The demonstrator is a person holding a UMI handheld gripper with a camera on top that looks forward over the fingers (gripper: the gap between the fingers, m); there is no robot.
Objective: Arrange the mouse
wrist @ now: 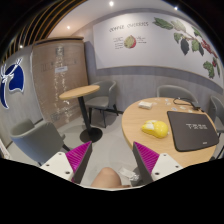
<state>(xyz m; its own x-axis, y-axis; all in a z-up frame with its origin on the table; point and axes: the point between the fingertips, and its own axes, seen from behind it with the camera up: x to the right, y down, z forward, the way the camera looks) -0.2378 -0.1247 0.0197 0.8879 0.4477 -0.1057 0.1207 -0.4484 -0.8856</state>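
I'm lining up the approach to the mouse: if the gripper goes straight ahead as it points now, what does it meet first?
Probably nothing close: the open gripper points at bare floor between the tables. The yellow mouse lies right of that line on the round table, beside the dark mat. Depth is uncertain.

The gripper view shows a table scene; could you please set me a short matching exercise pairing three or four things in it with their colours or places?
Things:
1. mouse
2. mouse pad
3. small round table
4. tongs

Descriptions:
A. dark, flat, beside the yellow item
B. open, nothing between the pink pads
C. yellow, on the wooden table
D. stands alone on a pedestal, farther off

Pairs: 1-C, 2-A, 3-D, 4-B
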